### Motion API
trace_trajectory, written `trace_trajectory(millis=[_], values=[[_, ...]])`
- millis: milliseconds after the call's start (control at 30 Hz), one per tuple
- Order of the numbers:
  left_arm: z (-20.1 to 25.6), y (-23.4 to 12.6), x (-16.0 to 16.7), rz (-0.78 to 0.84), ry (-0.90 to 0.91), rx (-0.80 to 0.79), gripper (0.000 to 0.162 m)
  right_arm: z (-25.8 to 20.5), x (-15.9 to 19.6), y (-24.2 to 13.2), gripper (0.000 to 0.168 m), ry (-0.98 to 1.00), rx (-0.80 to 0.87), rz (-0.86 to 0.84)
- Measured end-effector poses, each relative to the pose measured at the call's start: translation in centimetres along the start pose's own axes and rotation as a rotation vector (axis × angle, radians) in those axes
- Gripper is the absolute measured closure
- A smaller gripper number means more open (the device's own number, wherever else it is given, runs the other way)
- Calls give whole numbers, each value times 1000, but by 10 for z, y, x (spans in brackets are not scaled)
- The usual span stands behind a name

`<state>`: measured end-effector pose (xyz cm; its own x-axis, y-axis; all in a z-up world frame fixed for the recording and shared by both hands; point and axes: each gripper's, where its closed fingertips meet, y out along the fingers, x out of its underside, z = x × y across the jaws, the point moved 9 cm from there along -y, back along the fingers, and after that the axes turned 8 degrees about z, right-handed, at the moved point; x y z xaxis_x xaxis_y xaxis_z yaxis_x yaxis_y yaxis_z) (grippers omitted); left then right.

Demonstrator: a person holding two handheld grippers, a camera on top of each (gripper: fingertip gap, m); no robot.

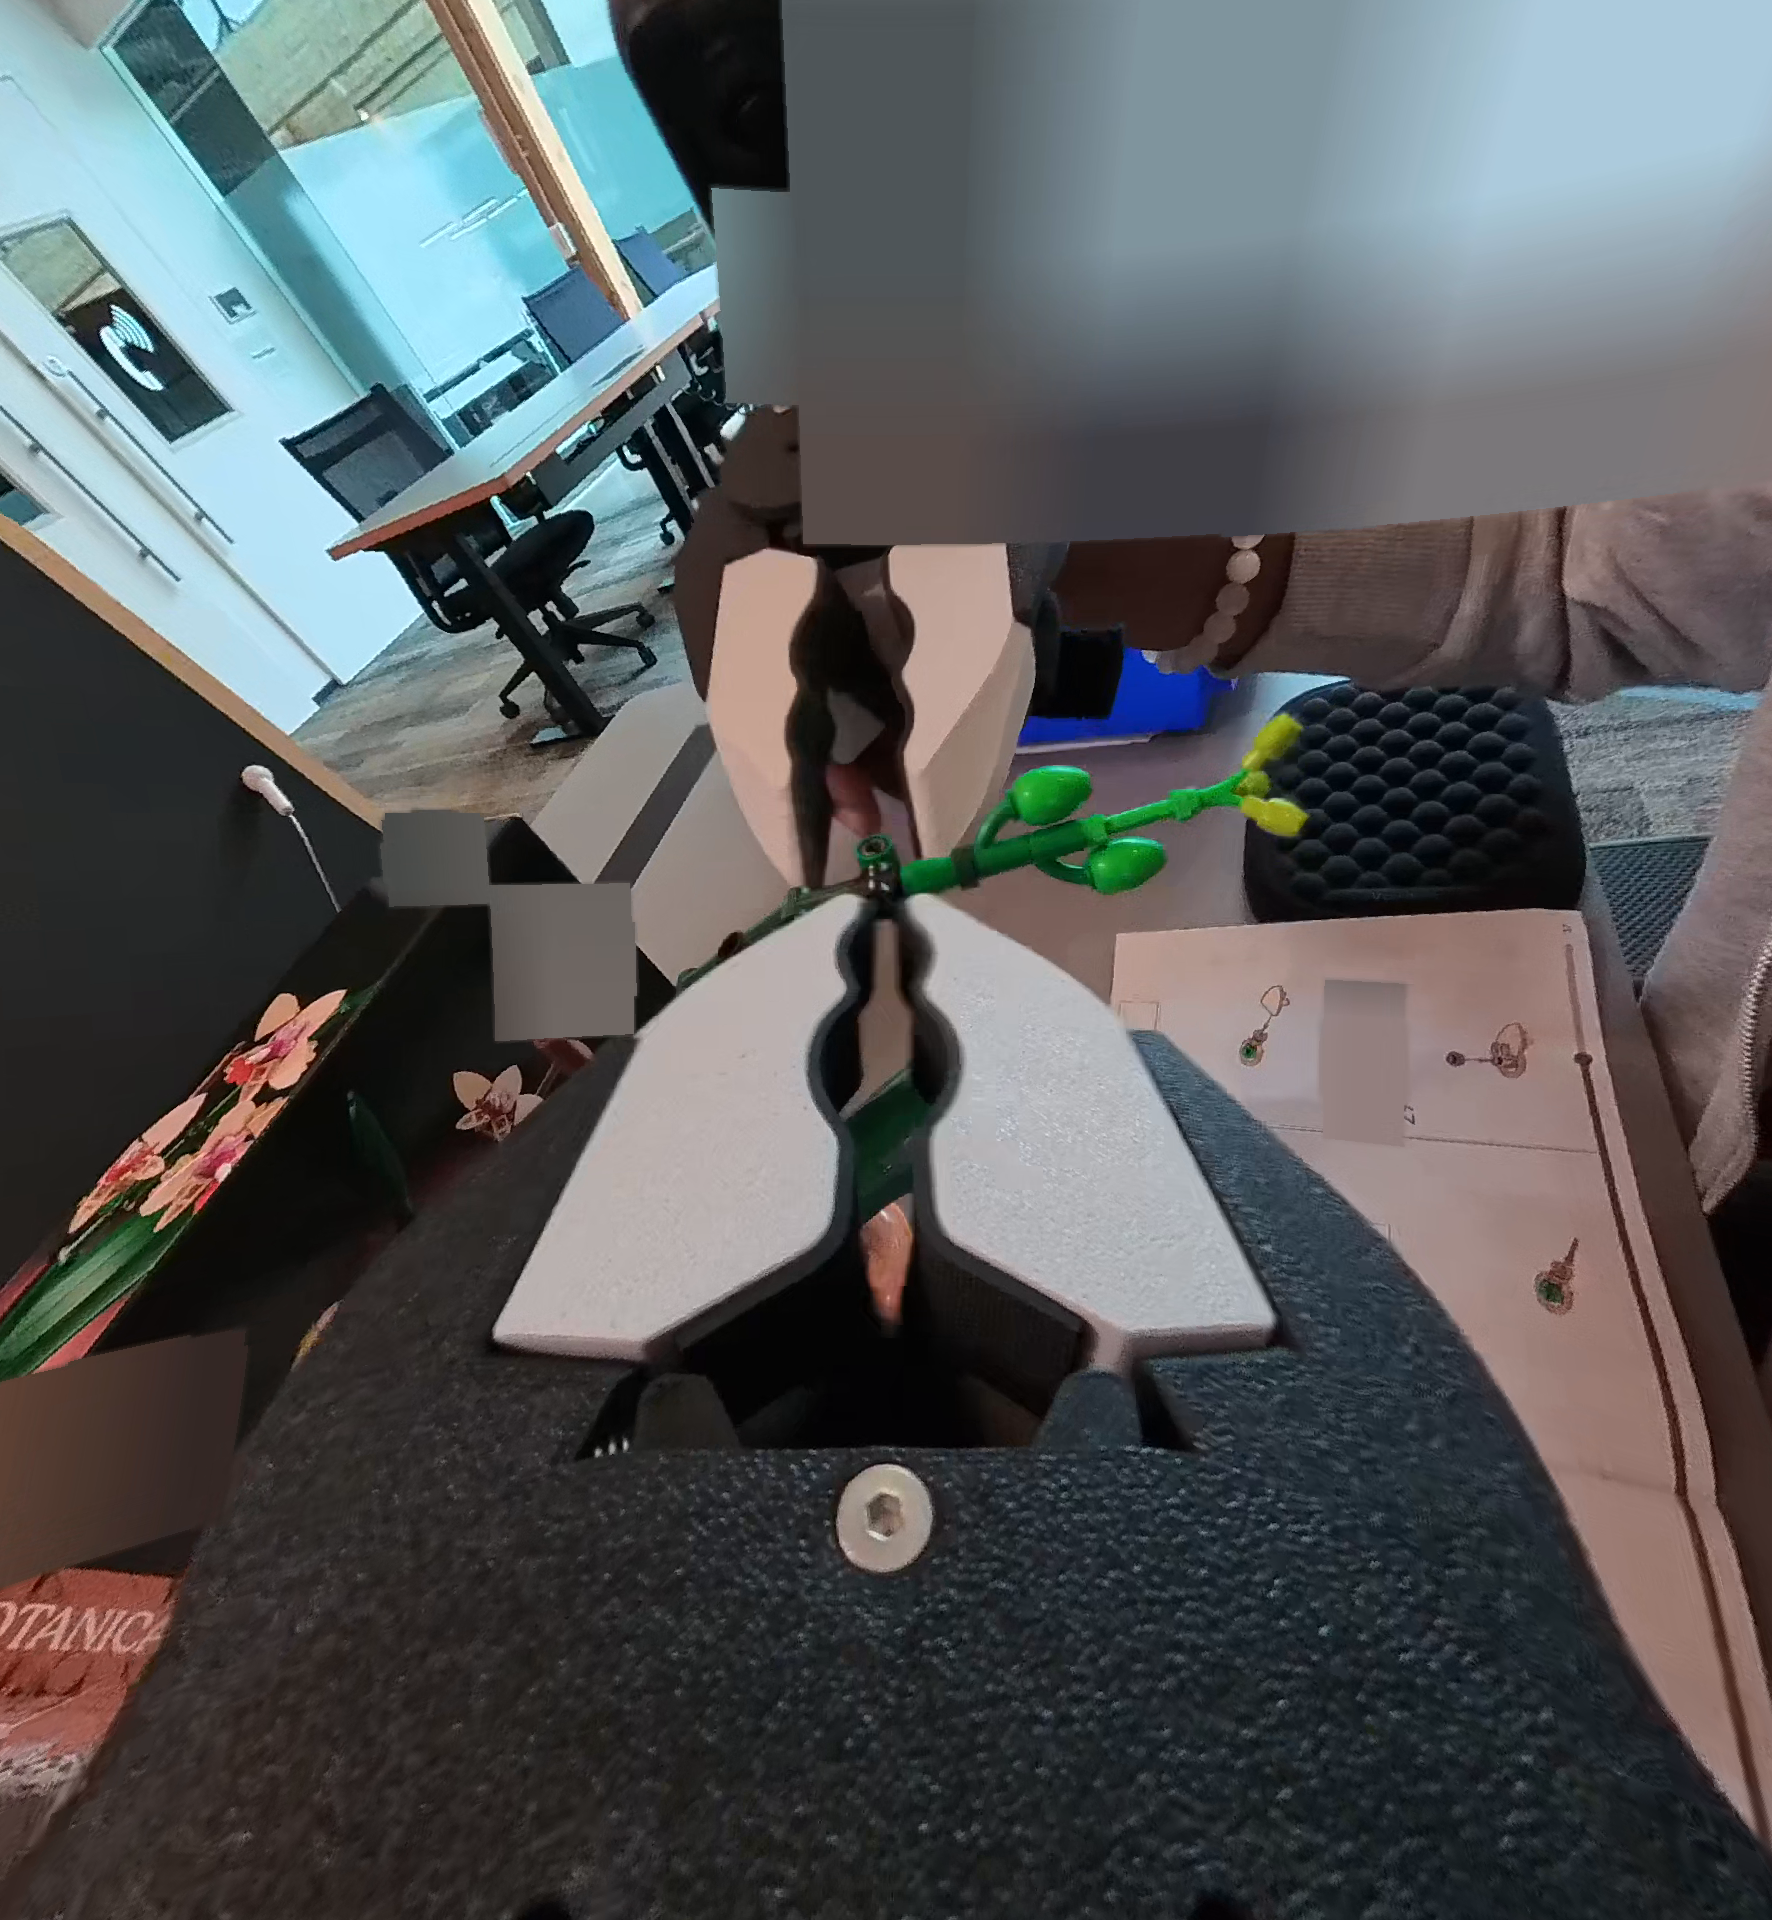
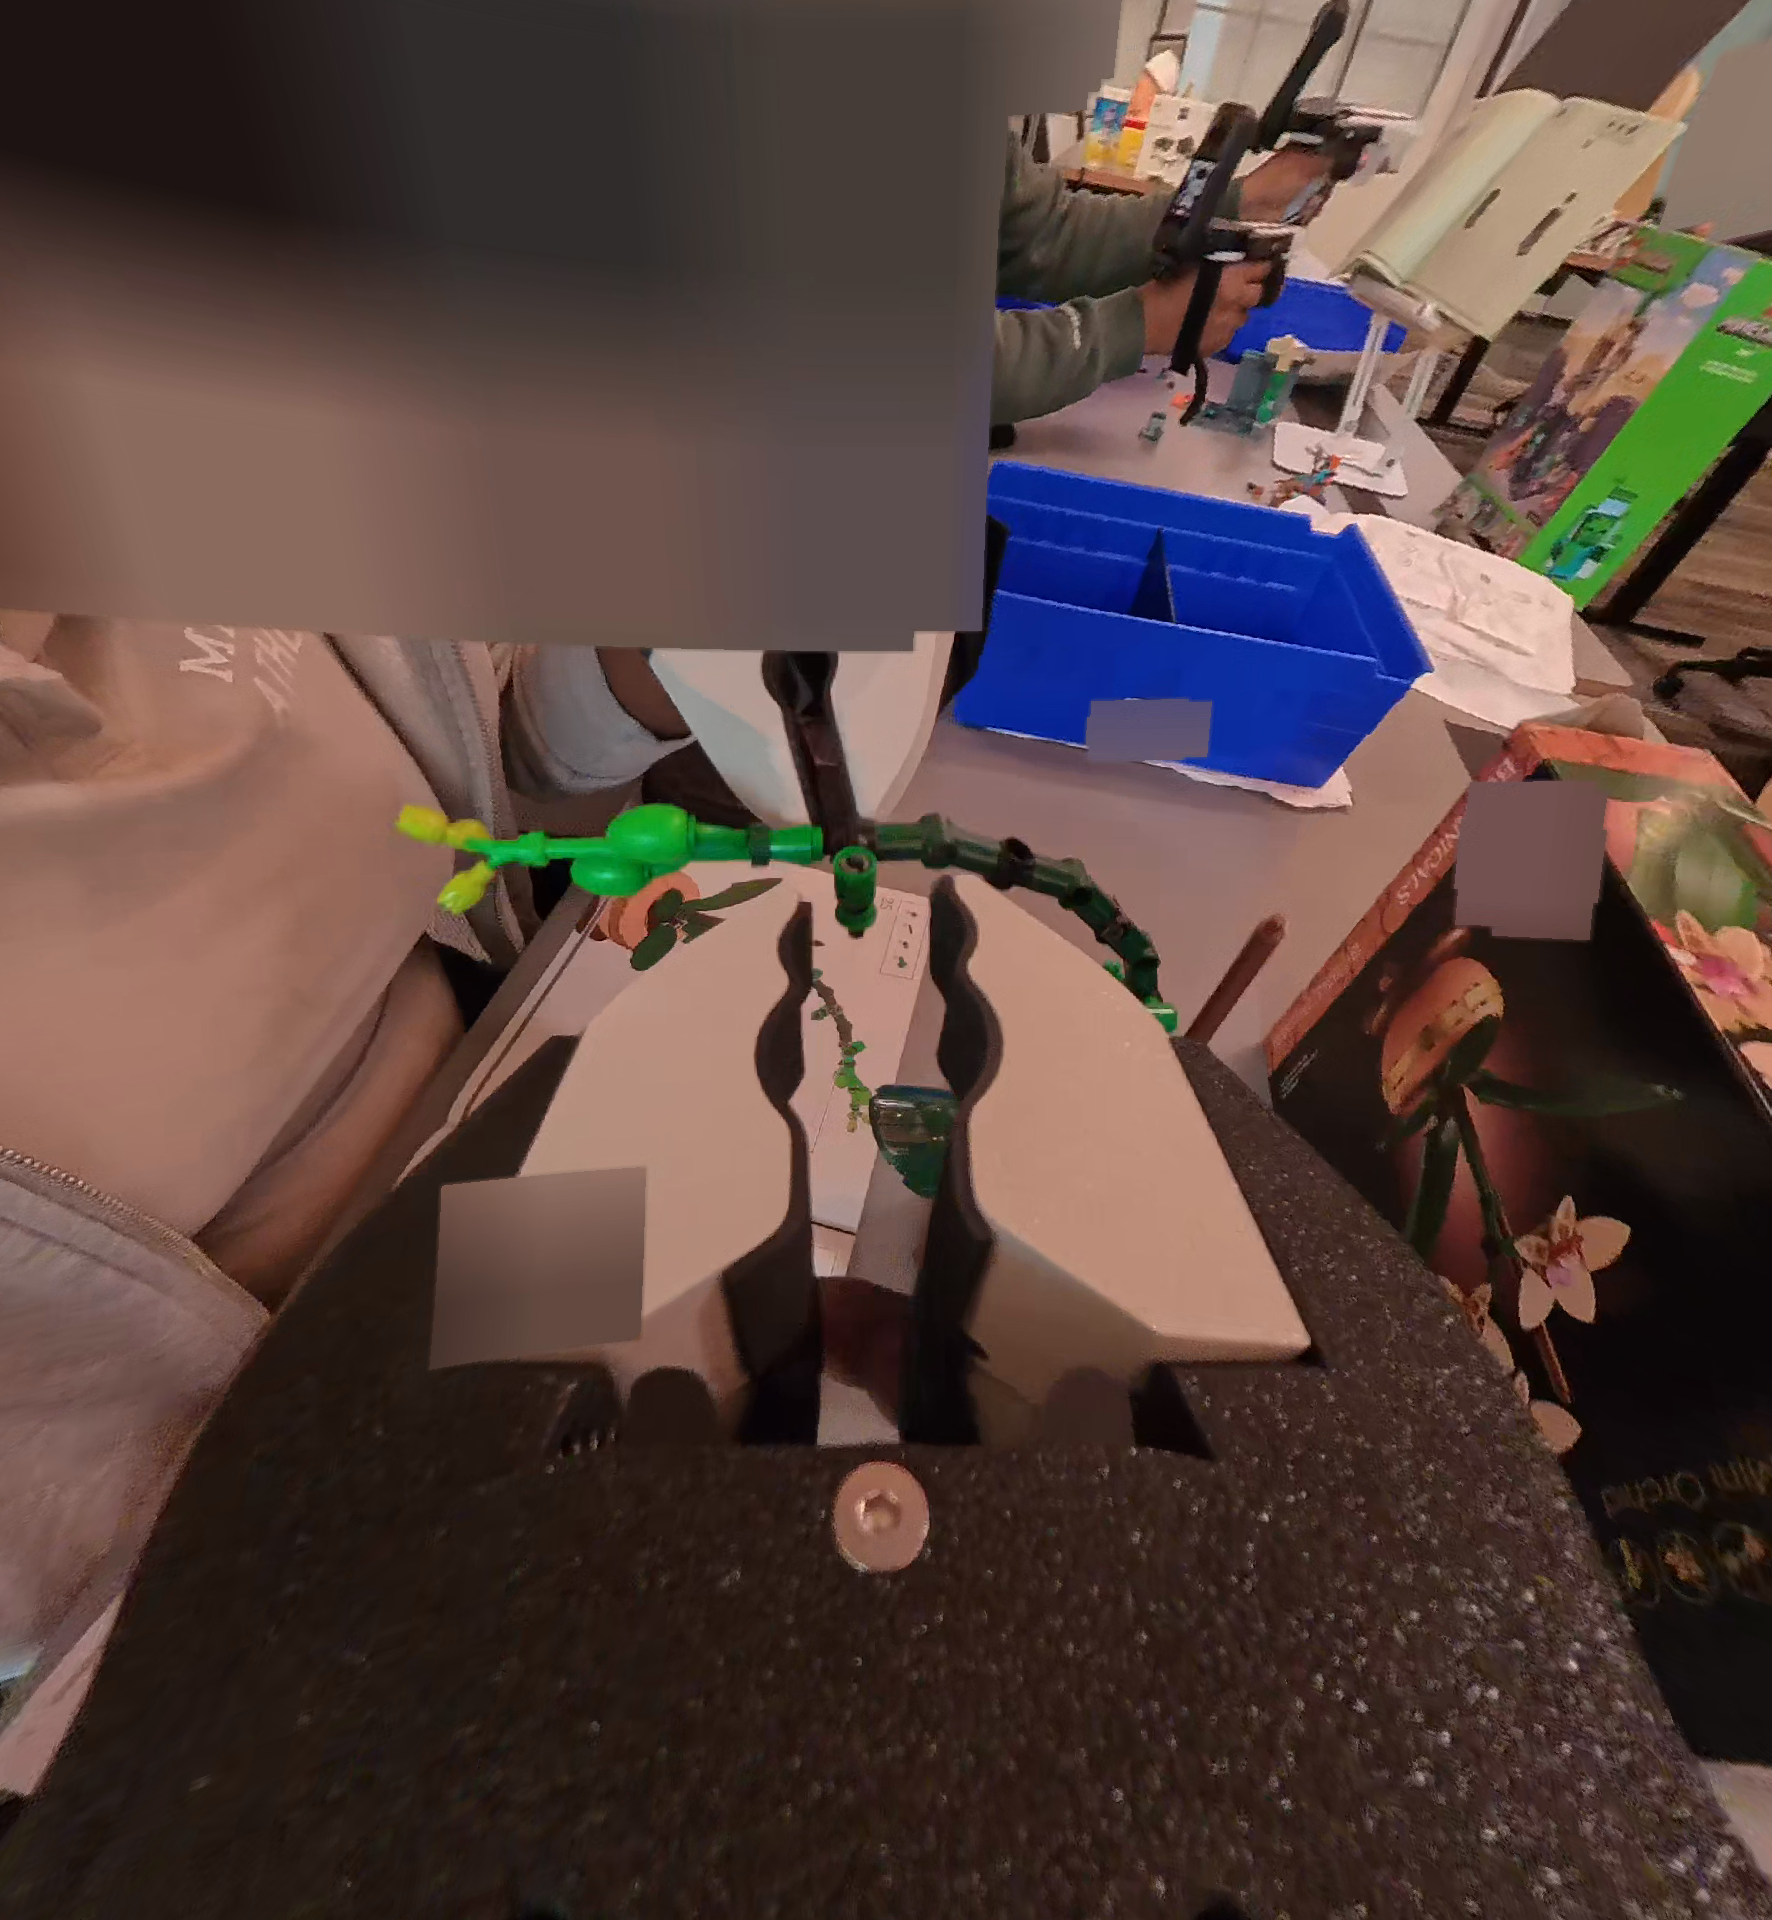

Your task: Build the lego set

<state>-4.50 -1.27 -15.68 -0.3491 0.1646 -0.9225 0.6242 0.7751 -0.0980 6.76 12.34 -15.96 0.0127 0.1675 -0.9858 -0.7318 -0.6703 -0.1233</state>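
A green Lego stem with bright green buds and yellow-green tips is held in the air. My left gripper is shut on its middle, where the dark green part meets the bright part. In the right wrist view the stem arches across, with a short green connector hanging from it. My right gripper is open, its tips on either side of and just below that connector. The left gripper also shows in the right wrist view, and the right gripper shows opposite in the left wrist view.
The instruction booklet lies open below on the right. The black orchid box stands beside it. A blue bin sits behind on the grey table. Another person works at a farther table by a green box.
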Motion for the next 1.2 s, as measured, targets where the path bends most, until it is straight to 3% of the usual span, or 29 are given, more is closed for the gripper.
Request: trace_trajectory(millis=[267, 467, 833, 1200], values=[[1, -37, 7, 38, -59, -85, 150, -21, 9, -37, 139, 69, 216, 107], [21, -58, 17, 122, -127, -146, 148, -46, 24, -32, 144, 223, 374, 251], [20, -12, 6, 69, 83, -87, 152, -13, 22, -7, 146, 306, 138, 281], [9, 2, 12, 82, 71, -82, 156, -4, 27, -1, 153, 350, 25, 292]])
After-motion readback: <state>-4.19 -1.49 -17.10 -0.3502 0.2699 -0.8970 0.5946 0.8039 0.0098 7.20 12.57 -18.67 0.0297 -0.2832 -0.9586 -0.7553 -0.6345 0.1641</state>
